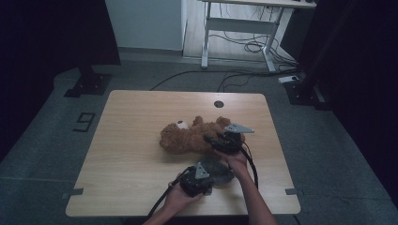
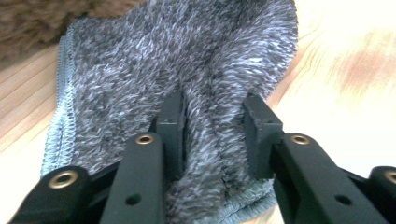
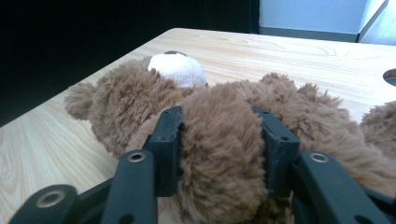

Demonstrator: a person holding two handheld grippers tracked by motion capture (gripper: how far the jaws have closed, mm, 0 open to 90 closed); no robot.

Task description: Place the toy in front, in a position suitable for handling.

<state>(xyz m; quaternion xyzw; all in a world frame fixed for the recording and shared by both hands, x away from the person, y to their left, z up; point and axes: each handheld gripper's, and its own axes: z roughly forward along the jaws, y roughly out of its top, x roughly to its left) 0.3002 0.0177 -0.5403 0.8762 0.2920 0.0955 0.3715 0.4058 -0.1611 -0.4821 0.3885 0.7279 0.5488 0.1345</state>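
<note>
On the table (image 1: pixel 117 140), the brown teddy bear (image 1: pixel 185 138) lay mid-surface. The grey knit hat (image 1: pixel 220 171) sat just beside it, nearer the person. The right gripper (image 3: pixel 219 135) clenched a bear limb; the left gripper (image 2: pixel 215 121) pinched the hat's fabric. The shallow fuzzy fold could slip free when pulled.

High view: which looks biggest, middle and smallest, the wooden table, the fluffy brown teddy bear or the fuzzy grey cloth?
1. Light wooden table, by far the largest.
2. Fluffy brown teddy bear.
3. Fuzzy grey cloth, partly hidden by the hands.
</note>
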